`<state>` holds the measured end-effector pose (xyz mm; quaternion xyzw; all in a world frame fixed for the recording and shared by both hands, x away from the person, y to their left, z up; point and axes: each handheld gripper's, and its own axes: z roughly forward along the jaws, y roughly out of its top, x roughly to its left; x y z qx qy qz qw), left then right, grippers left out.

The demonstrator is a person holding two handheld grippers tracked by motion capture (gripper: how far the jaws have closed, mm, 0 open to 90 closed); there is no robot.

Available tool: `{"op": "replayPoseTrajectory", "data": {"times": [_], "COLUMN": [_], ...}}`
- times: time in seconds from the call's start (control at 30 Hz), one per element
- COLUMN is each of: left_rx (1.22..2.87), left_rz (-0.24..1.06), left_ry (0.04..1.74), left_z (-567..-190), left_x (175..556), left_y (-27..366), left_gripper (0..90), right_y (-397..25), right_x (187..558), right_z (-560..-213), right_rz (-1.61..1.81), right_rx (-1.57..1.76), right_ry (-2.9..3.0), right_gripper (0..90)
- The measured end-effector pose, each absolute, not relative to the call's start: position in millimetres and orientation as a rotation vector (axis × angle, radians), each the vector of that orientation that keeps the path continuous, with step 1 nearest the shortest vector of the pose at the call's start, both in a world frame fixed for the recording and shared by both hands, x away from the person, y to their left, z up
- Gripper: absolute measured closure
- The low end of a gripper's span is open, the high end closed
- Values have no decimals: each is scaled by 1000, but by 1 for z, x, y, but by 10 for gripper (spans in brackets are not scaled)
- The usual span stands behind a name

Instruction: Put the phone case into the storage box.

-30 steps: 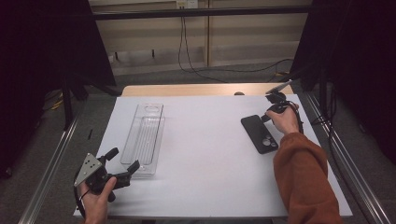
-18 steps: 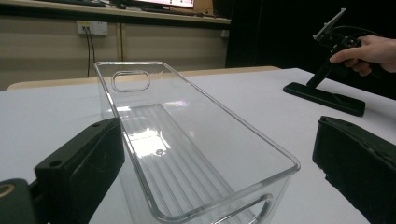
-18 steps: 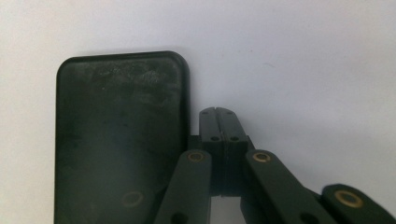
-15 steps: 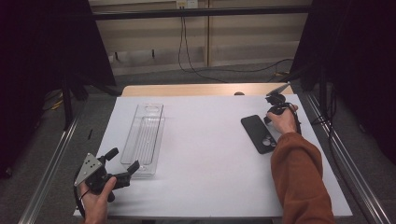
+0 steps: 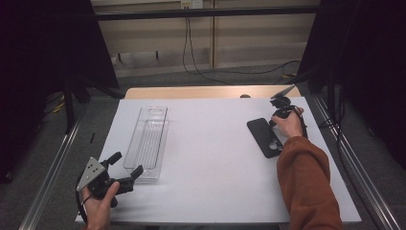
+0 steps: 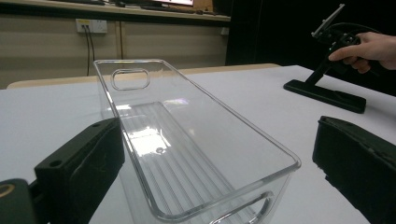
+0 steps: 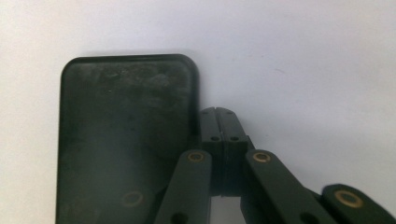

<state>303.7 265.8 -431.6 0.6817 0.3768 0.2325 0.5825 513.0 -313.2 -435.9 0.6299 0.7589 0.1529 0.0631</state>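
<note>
counter (image 5: 215,158): white, flat surface
clear bin (image 5: 148,141): lies left of centre on counter
black slab (image 5: 265,137): lies well right of bin

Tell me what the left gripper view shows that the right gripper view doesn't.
Left gripper view: the clear bin framed by the open fingers of the left gripper, and a hand holding the right gripper across the table. Right gripper view: a close look down at that gripper's own fingers, pressed shut beside, not around, an edge of the black plate. Both share that plate and the white table top.
</note>
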Motion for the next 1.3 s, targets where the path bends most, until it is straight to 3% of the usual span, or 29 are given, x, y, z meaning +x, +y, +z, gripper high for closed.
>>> {"op": "replayPoseTrajectory", "data": {"times": [1.3], "left_rx": [1586], "left_rz": [547], "left_ry": [879], "left_z": [-431], "left_x": [304], "left_y": [266], "left_gripper": [22], "right_y": [-266], "right_x": [505], "right_z": [-438], "right_rz": [626], "right_rx": [1829], "right_ry": [2404], "right_gripper": [900]}}
